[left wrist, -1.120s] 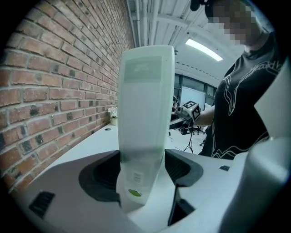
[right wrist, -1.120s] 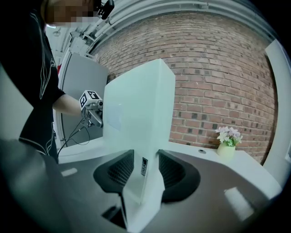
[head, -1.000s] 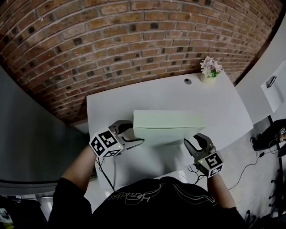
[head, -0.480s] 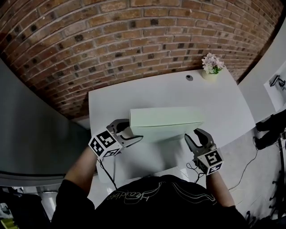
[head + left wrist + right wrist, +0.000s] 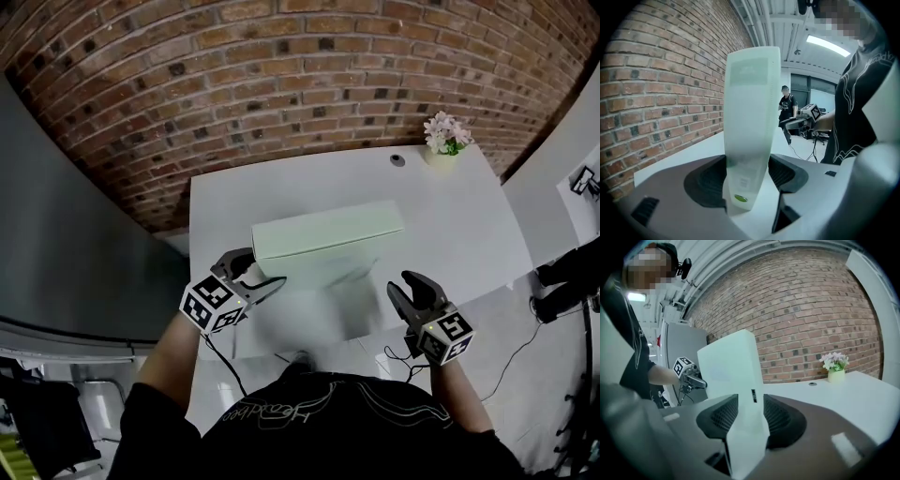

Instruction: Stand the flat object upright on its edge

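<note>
Tongs on the left (image 5: 265,270) pinch the lower left end of the flat box (image 5: 328,230). The left gripper view shows that narrow end rising between the two ribbed pads, which have just been closing in on it. The right tongs (image 5: 398,281), at the lower right of the head view, clamp the opposite end. Their own view shows the box's corner seated deep between the pads, with both pads against it.

Holding the box by its two short ends suits the job, I judge. A grip at each end lets the broad face swing up about the long edge and keeps the thin slab from toppling either way. The box is mid-frame over the white tabletop (image 5: 450,216), its narrow long side turned up toward the camera and its broad face dropping away toward the person. It looks upright or very nearly so, slightly skewed, with its left end lower in the frame than its right.

Whether the bottom edge rests on the tabletop or hangs just above it I cannot tell. From above the box hides that edge, and the glossy sheen below blurs the line between face and reflection. Print on the box ends is too small to read. A flower pot (image 5: 442,141) stands well apart at the upper right, near the brick wall (image 5: 281,75).
</note>
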Demonstrator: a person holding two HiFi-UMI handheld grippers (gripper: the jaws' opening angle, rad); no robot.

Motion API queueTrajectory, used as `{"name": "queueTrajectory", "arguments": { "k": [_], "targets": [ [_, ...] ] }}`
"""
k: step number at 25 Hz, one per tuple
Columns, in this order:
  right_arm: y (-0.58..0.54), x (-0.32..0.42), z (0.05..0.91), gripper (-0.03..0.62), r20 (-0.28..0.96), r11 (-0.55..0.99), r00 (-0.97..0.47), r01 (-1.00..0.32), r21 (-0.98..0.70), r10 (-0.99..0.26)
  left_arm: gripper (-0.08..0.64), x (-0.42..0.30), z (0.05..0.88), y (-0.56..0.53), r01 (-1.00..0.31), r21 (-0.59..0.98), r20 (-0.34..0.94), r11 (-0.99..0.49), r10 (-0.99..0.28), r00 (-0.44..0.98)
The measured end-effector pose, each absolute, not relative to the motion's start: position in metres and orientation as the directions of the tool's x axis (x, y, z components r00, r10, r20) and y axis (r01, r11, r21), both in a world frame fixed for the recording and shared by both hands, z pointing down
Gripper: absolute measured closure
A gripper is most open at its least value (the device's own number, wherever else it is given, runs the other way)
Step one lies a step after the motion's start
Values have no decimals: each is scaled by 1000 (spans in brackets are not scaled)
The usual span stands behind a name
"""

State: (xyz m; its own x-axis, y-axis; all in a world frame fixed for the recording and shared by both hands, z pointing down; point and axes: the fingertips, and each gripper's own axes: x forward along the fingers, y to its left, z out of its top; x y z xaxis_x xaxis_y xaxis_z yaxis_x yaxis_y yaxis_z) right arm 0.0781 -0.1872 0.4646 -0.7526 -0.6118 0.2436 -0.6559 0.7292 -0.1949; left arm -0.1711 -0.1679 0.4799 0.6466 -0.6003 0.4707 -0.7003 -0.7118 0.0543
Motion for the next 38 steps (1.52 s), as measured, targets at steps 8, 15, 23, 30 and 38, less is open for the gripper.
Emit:
{"name": "queueTrajectory", "arguments": {
  "k": [8, 15, 23, 30, 38],
  "targets": [
    [-167, 80, 470, 502, 227, 728, -796, -605, -322, -561, 275, -179, 477, -147, -840, 50, 454, -540, -737, 500],
    [-139, 86, 486, 588, 245, 748, -826, -564, -350, -508, 275, -182, 476, -125, -932, 37, 456, -360, -824, 337],
    [-93, 91, 485, 588, 237, 797, -875, -483, -364, -422, 275, -170, 477, -90, -982, 23, 472, -187, -864, 176],
    [-60, 110, 484, 588, 240, 815, -890, -452, -362, -388, 275, -159, 477, -58, -999, 34, 490, -15, -871, 30],
    [-30, 125, 487, 588, 237, 839, -908, -413, -354, -347, 276, -146, 480, -25, -988, 32, 486, 148, -867, -114]
  ]
}}
